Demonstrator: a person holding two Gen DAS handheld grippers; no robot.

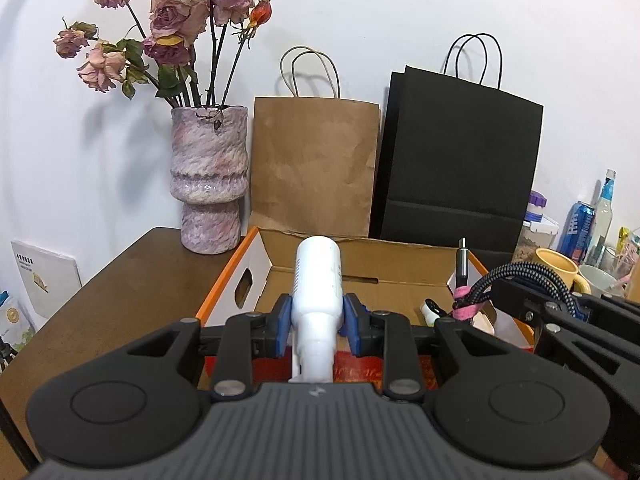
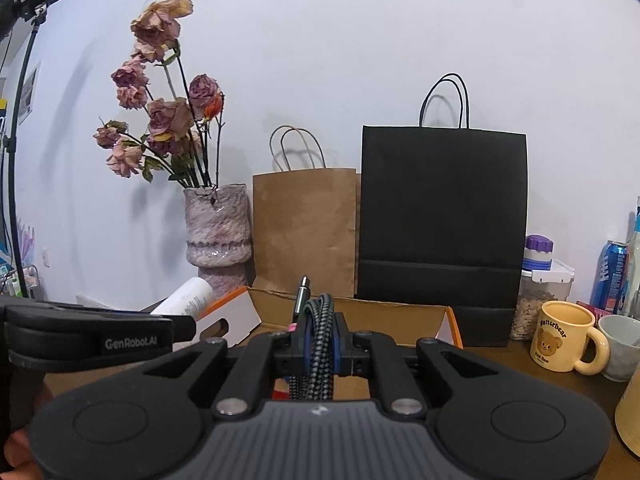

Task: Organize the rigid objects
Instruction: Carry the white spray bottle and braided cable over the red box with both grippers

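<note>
Left wrist view: one white bottle (image 1: 318, 280), one open cardboard box (image 1: 360, 276), one vase (image 1: 209, 176) of dried roses, two paper bags, a brown bag (image 1: 314, 168) and a black bag (image 1: 460, 168), and one yellow mug (image 1: 558, 268). The left gripper (image 1: 317, 316) pinches the bottle at its shoulder between its blue pads (image 1: 354, 320); the body juts forward past the fingertips above the box's near edge.

Right wrist view: the same vase, two bags and mug, plus one blue can (image 2: 610, 276) and one lidded jar (image 2: 538, 284). The right gripper (image 2: 318, 344) is clamped on one bundled braided cable (image 2: 318, 332); its coil sits between the pads, its plug poking up beyond them above the box.
</note>
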